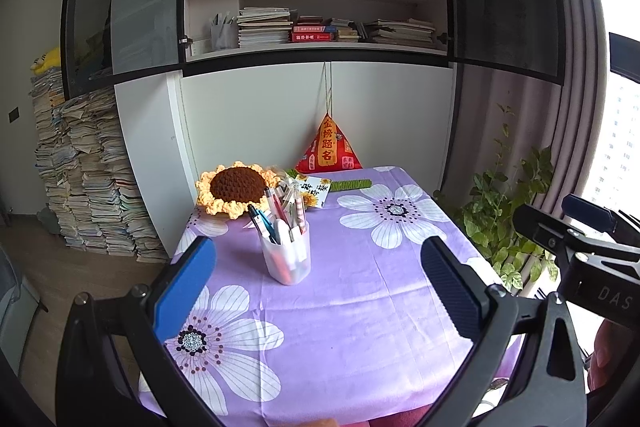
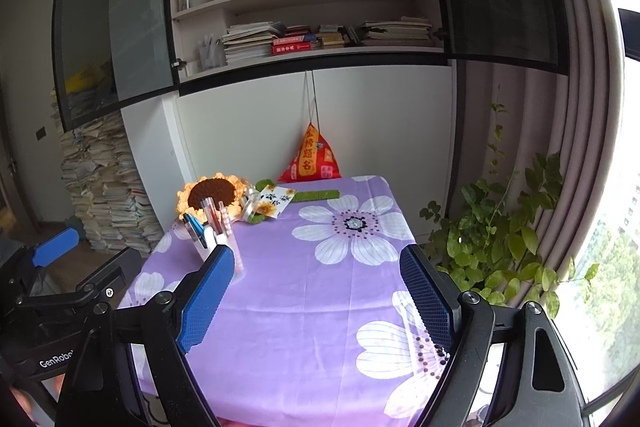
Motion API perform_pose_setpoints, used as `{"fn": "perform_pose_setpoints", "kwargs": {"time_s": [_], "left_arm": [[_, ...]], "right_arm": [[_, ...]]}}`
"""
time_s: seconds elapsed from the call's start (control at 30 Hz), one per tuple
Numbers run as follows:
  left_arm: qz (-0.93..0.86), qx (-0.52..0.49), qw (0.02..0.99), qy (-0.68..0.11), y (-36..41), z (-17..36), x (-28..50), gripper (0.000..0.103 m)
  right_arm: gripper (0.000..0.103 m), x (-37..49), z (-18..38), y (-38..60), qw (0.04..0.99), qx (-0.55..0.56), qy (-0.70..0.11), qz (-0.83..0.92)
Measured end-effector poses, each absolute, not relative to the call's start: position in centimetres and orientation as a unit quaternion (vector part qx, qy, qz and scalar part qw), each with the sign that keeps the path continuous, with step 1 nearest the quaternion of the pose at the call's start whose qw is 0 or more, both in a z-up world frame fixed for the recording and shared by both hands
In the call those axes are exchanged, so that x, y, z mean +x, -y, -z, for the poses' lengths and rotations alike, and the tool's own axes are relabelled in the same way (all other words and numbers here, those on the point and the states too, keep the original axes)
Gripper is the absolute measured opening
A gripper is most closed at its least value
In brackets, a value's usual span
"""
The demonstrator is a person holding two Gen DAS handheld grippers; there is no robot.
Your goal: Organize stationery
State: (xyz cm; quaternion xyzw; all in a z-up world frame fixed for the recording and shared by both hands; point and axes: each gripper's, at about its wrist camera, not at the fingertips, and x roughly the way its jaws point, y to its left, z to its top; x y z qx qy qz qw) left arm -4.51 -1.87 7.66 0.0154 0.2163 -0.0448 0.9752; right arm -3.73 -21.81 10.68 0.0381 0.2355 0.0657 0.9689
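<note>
A translucent white pen cup point(image 1: 289, 258) holding several pens and markers point(image 1: 276, 219) stands upright on the purple flowered tablecloth point(image 1: 360, 307). My left gripper point(image 1: 320, 275) is open and empty above the table's near edge, the cup a little beyond, nearer its left finger. In the right wrist view the cup point(image 2: 212, 247) stands at the table's left, partly hidden behind the left finger of my right gripper point(image 2: 320, 291), which is open and empty. The right gripper also shows at the right edge of the left wrist view point(image 1: 580, 239).
A crocheted sunflower point(image 1: 236, 189), a sunflower card point(image 1: 314, 193), a green strip point(image 1: 350, 184) and a red triangular pouch point(image 1: 328, 151) lie at the table's back by the white cabinet. Book stacks point(image 1: 88, 179) stand on the floor at left, a leafy plant point(image 1: 504, 219) at right.
</note>
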Motion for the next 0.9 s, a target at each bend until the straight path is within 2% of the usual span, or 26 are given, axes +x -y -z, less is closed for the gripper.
{"fn": "perform_pose_setpoints", "kwargs": {"time_s": [0.9], "left_arm": [[0.046, 0.021, 0.976, -0.214, 2.17, -7.53, -4.49, 0.102]], "right_arm": [[0.085, -3.68, -10.1, 21.77, 0.969, 0.033, -0.235, -0.067]]}}
